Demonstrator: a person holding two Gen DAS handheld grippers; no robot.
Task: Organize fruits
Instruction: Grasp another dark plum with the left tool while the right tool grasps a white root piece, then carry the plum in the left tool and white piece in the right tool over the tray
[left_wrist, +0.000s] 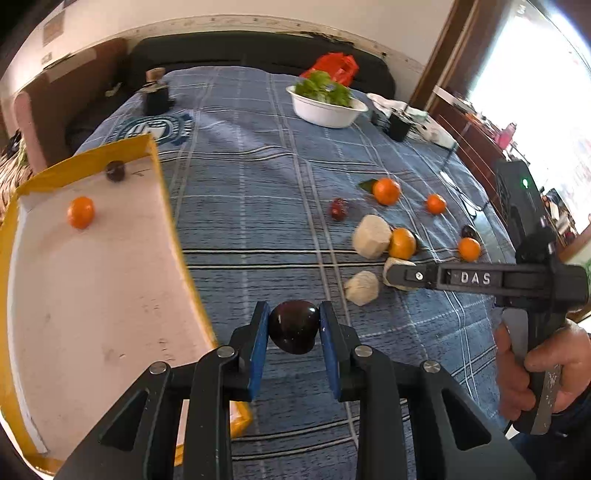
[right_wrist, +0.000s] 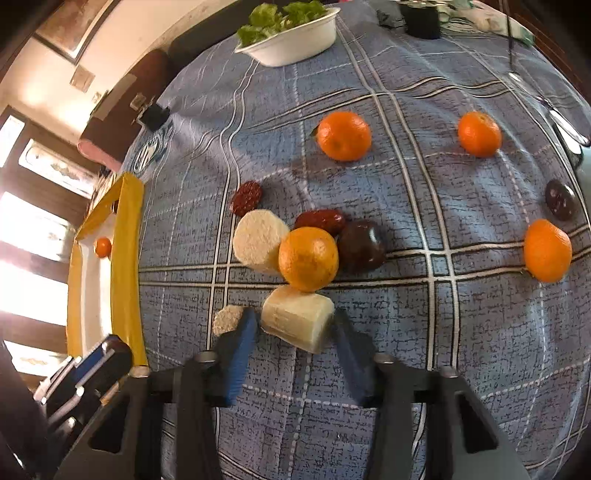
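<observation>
My left gripper (left_wrist: 293, 323) is shut on a dark purple plum (left_wrist: 294, 326), held over the blue checked cloth just right of the yellow-rimmed white tray (left_wrist: 92, 295). The tray holds a tangerine (left_wrist: 81, 212) and a dark fruit (left_wrist: 115, 171). My right gripper (right_wrist: 293, 325) is open around a pale peeled cane piece (right_wrist: 297, 316); its fingers straddle it. Close behind lie a tangerine (right_wrist: 308, 258), another pale piece (right_wrist: 258, 240), a small pale piece (right_wrist: 229, 319), a red date (right_wrist: 319, 220) and a dark plum (right_wrist: 360, 245). The right gripper (left_wrist: 397, 275) also shows in the left wrist view.
More tangerines (right_wrist: 344, 136) (right_wrist: 479, 133) (right_wrist: 547, 250), a second date (right_wrist: 246, 198) and a dark plum (right_wrist: 560, 199) lie scattered on the cloth. A white bowl of greens (left_wrist: 327, 105) and black items (left_wrist: 399, 125) stand at the far side. A cable runs along the right edge.
</observation>
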